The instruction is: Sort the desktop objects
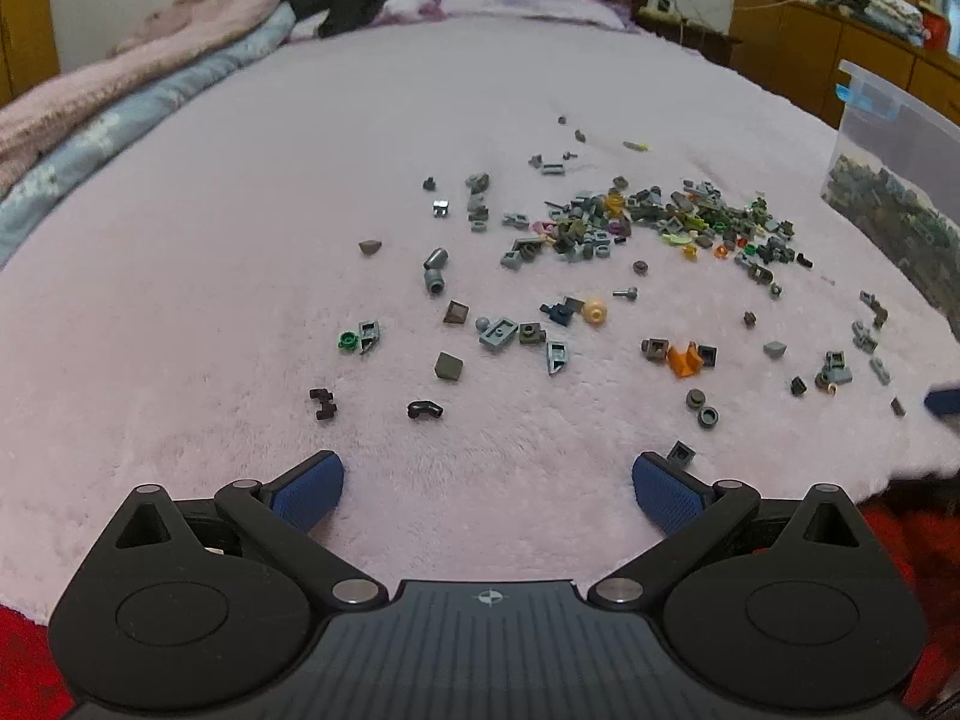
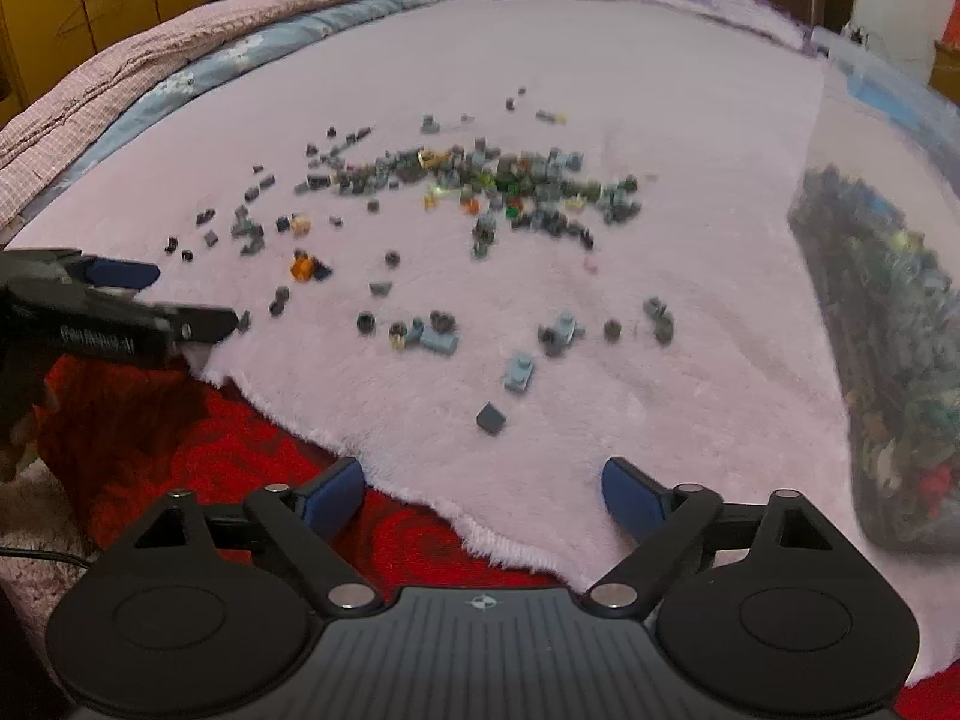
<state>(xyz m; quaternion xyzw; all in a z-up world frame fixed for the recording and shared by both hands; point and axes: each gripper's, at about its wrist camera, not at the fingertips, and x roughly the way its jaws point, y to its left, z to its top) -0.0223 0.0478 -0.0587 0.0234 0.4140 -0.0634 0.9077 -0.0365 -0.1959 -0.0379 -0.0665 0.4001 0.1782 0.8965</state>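
Note:
Many small toy bricks, mostly grey and black with a few orange and green, lie scattered on a pale pink fleece blanket [image 1: 240, 192]. The dense pile [image 1: 654, 222] lies mid-right in the left wrist view and shows blurred in the right wrist view [image 2: 480, 180]. An orange brick [image 1: 685, 360] and a dark grey tile [image 2: 491, 418] lie nearer. My left gripper [image 1: 487, 483] is open and empty, low over the blanket's near part. My right gripper [image 2: 483, 492] is open and empty above the blanket's near edge. The left gripper also shows at the left of the right wrist view [image 2: 120, 306].
A clear plastic bin [image 2: 888, 324] full of mixed bricks stands at the right, also seen in the left wrist view [image 1: 900, 180]. A red cover [image 2: 252, 438] lies under the blanket's near edge. Folded quilts [image 1: 120, 96] and pillows lie at the back left.

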